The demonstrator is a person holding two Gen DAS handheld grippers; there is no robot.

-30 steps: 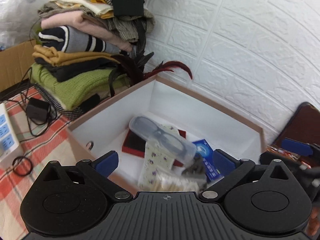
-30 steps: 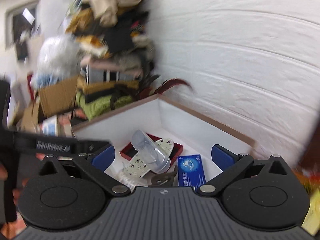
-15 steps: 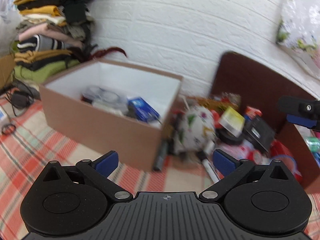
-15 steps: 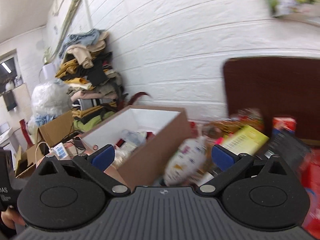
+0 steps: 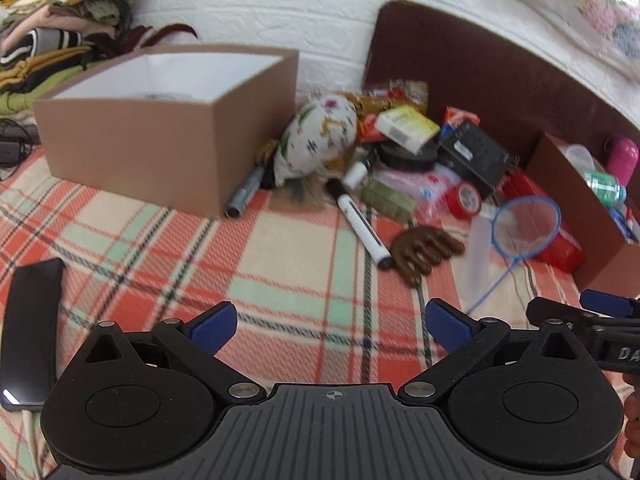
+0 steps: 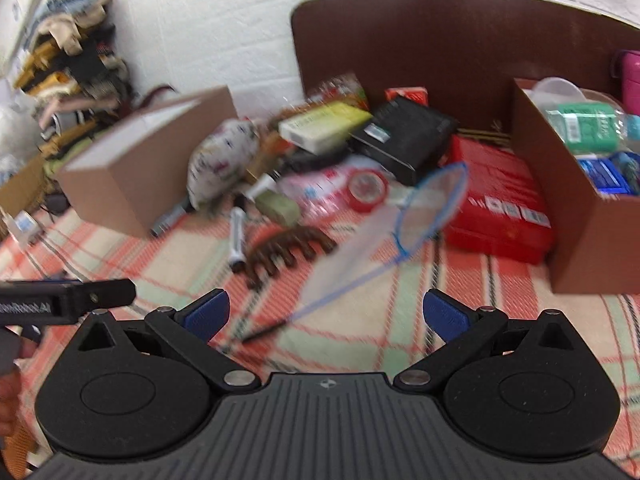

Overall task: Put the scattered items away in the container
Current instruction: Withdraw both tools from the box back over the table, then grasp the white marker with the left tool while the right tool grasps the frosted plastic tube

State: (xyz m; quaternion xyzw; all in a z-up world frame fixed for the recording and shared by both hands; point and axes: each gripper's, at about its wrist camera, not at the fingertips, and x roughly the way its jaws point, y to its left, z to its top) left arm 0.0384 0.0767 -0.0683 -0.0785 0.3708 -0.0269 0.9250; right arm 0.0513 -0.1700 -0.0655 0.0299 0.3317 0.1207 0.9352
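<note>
The brown cardboard box with a white inside stands at the left on the plaid cloth; it also shows in the right wrist view. Scattered to its right lie a floral pouch, a white marker, a brown claw clip, a small blue net, red tape and a black box. My left gripper is open and empty, low over the cloth in front of the pile. My right gripper is open and empty, near the net's handle.
A second brown box with bottles stands at the right, a red case beside it. A black phone lies at the left on the cloth. Folded clothes are stacked behind the box. A dark headboard backs the pile.
Both grippers have pulled back from over the box and swung right, and now face the scattered pile on the cloth. Both stay open and empty.
</note>
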